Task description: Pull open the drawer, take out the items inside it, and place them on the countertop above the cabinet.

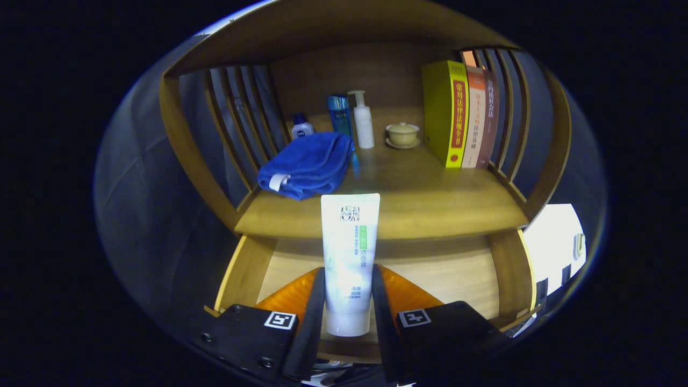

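A white tube of face wash (349,252) stands upright between my two fingers, and the gripper (348,290) is shut on its lower half. I hold it over the open wooden drawer (457,269), whose pale bottom shows behind the tube. The tube's upper end reaches up in front of the countertop's front edge (430,215), which lies just beyond the fingers. The cap end of the tube points down toward me.
On the countertop lie a folded blue towel (306,166), a small white jar (302,129), a blue bottle (339,115), a white pump bottle (364,121), a lidded cup on a saucer (402,134) and three upright books (462,115). Slatted wooden sides (236,123) close both ends.
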Available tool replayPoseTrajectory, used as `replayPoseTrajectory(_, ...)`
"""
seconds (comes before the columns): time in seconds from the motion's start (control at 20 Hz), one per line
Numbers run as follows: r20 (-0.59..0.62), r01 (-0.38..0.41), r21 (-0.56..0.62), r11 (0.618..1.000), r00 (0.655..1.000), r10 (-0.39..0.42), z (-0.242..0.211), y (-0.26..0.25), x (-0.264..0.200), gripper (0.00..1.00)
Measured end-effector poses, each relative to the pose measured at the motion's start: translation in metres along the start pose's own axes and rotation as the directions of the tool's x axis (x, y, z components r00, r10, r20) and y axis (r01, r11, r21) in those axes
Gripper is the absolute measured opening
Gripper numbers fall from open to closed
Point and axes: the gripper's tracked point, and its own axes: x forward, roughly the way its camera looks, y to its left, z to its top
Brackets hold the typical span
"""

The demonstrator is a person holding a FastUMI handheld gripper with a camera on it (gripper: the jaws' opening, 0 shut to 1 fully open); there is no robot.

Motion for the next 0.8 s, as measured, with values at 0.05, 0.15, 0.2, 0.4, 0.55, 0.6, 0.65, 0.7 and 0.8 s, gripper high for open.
replayPoseTrajectory(0.05, 0.013, 0.004, 0.003, 1.0, 1.0, -0.004, 0.008, -0.001, 0.003, 0.55)
replayPoseTrajectory(0.15, 0.039, 0.017, 0.01, 1.0, 0.999, -0.017, 0.025, -0.003, 0.011, 0.55)
replayPoseTrajectory(0.2, 0.055, 0.025, 0.013, 1.0, 0.998, -0.026, 0.034, -0.006, 0.016, 0.55)
replayPoseTrajectory(0.4, 0.074, 0.047, 0.009, 0.999, 0.996, -0.048, 0.06, -0.016, 0.039, 0.56)
replayPoseTrajectory(0.55, 0.064, 0.07, 0.028, 0.997, 0.995, -0.071, 0.069, -0.027, 0.065, 0.55)
replayPoseTrajectory(0.6, 0.055, 0.077, 0.041, 0.996, 0.995, -0.08, 0.07, -0.032, 0.076, 0.56)
replayPoseTrajectory(0.65, 0.05, 0.088, 0.053, 0.995, 0.995, -0.09, 0.071, -0.039, 0.086, 0.56)
replayPoseTrajectory(0.7, 0.04, 0.089, 0.063, 0.994, 0.995, -0.092, 0.07, -0.042, 0.094, 0.56)
replayPoseTrajectory(0.8, 0.016, 0.09, 0.087, 0.992, 0.996, -0.092, 0.064, -0.049, 0.104, 0.56)
